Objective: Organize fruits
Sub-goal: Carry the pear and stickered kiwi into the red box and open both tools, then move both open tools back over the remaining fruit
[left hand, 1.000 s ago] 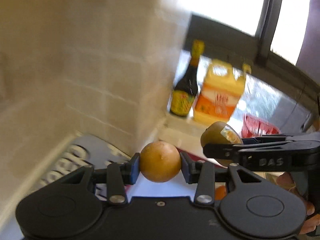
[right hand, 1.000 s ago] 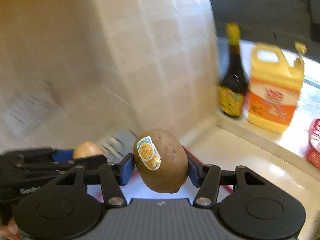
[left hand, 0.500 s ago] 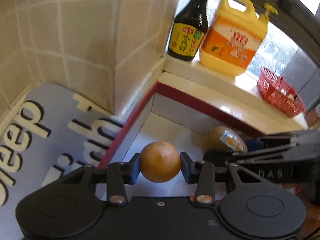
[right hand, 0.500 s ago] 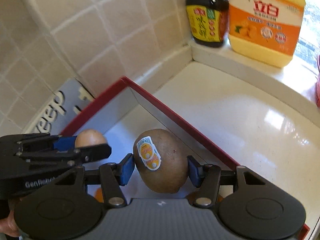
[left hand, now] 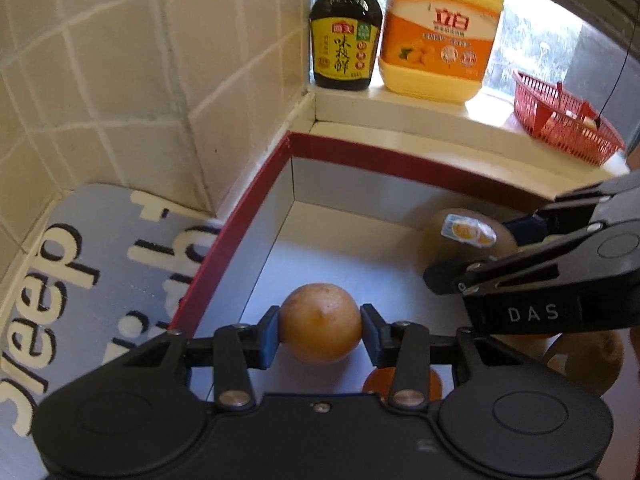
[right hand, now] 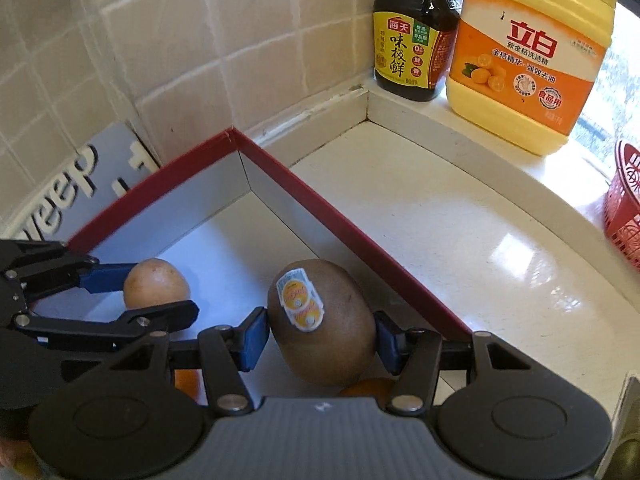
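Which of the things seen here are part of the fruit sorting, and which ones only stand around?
Part of the job:
- round orange fruit in the left gripper
- stickered kiwi in the right gripper
- red-rimmed box

Standing around:
- sauce bottle
- yellow detergent jug
- red basket
- lettered mat

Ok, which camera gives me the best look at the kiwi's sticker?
Right wrist: the kiwi sits centred in the right hand-held gripper, sticker facing the lens. Left wrist shows it off to the side, sticker foreshortened, that gripper covering its lower part.
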A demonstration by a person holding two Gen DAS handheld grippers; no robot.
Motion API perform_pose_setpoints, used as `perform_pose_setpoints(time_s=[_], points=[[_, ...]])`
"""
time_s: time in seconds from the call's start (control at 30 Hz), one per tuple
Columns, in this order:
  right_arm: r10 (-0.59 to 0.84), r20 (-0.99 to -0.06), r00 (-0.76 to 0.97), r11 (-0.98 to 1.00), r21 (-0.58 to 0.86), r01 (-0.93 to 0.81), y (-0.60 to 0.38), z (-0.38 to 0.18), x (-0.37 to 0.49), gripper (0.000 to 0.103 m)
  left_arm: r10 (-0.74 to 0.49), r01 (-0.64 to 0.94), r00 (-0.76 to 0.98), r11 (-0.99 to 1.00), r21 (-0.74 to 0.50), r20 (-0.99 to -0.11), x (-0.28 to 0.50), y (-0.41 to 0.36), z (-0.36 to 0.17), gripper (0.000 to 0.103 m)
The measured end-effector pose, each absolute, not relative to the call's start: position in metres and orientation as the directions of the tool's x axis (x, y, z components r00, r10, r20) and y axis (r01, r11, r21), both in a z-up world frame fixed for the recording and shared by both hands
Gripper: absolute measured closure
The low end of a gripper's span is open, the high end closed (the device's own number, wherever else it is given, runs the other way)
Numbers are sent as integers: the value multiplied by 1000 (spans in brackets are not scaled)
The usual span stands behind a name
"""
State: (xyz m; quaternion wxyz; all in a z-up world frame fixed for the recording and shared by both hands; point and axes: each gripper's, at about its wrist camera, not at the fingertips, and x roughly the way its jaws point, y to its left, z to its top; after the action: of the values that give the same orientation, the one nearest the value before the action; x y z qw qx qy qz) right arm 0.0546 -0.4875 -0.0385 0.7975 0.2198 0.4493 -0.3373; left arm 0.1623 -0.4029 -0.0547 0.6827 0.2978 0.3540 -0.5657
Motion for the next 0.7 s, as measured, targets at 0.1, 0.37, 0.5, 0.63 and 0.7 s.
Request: perform_pose_setpoints(time_s=[0.1, 0.37, 0.5, 0.63, 0.7], points=[[-338, -862, 377, 673, 58, 737, -487, -38, 53, 45, -550, 984, 96, 176, -3, -830, 160, -402, -56, 39], [-410, -801, 436, 669, 61, 741, -479, 11, 37, 40, -659, 960, 50, 238, -145, -750, 175, -368, 6, 23], [-444, -753, 485, 683, 65, 727, -463, 48, 29, 35, -706, 948, 107, 284, -142, -700, 180, -335, 46, 23], [-443, -707, 551, 718, 89, 691, -439, 81, 25, 34, -739, 930, 203, 351, -111, -642, 183, -282, 82, 23], [-422, -683, 596, 746, 111, 657, -425, 96, 24, 33, -740, 910, 262, 404, -98, -619, 187, -252, 96, 23]])
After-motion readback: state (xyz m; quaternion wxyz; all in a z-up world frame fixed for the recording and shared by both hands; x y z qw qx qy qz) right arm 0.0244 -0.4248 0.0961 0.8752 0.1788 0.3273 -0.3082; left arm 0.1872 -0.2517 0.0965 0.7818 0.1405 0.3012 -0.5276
